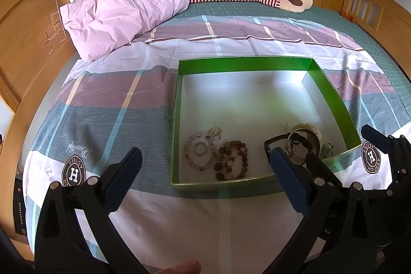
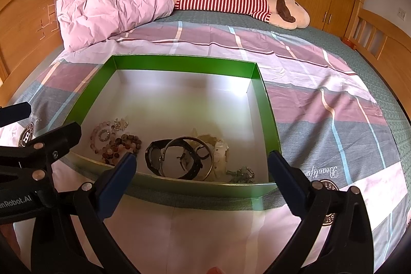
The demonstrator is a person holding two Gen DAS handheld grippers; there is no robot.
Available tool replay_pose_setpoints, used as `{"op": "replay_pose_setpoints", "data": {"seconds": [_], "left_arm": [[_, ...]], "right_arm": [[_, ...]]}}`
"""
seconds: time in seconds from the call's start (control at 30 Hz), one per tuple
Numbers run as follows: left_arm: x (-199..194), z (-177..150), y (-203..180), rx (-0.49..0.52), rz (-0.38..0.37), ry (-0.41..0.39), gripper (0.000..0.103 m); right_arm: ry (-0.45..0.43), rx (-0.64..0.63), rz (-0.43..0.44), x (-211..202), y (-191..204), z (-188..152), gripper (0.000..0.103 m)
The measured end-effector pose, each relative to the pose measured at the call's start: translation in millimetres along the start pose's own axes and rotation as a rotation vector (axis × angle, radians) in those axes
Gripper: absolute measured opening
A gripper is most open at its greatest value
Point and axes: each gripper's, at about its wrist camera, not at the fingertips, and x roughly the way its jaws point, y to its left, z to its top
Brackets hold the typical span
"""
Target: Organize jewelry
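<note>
jewelry (image 2: pixel 177 156) in green box (image 2: pixel 267 109), beyond right tongs (image 2: pixel 201 162)

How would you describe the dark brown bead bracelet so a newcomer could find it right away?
Start at the green box lying on the plaid bedsheet; its jewelry sits along the near edge. In the left cluster, the dark brown bead bracelet lies just right of a pale pink bead bracelet, touching it. Its beads are larger, mottled brown and bunched into loops.

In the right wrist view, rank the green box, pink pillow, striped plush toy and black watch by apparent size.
Largest to smallest as they look:
1. green box
2. pink pillow and striped plush toy: roughly alike, both farther off, so I won't rank them
3. black watch, clearly smallest though nearest
</note>
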Motion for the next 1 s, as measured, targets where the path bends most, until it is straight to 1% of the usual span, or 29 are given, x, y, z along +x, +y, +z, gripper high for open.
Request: {"op": "replay_pose_setpoints", "data": {"seconds": [0.77,0.93,1.0], "left_arm": [[2.5,-1.7,-3.0,0.014,-0.001,0.005,0.101],[0.1,-3.2,-5.5,0.037,0.018,-0.025,0.101],[-0.2,-3.3,-5.9,0.042,0.018,-0.025,0.101]], "right_arm": [[0.001,0.0,0.0,-0.9,1.3,0.0,0.102],[0.002,-0.003,0.001,-0.3,1.6,-0.9,0.102],[0.003,-0.007,0.005,1.1,1.4,-1.8,0.102]]}}
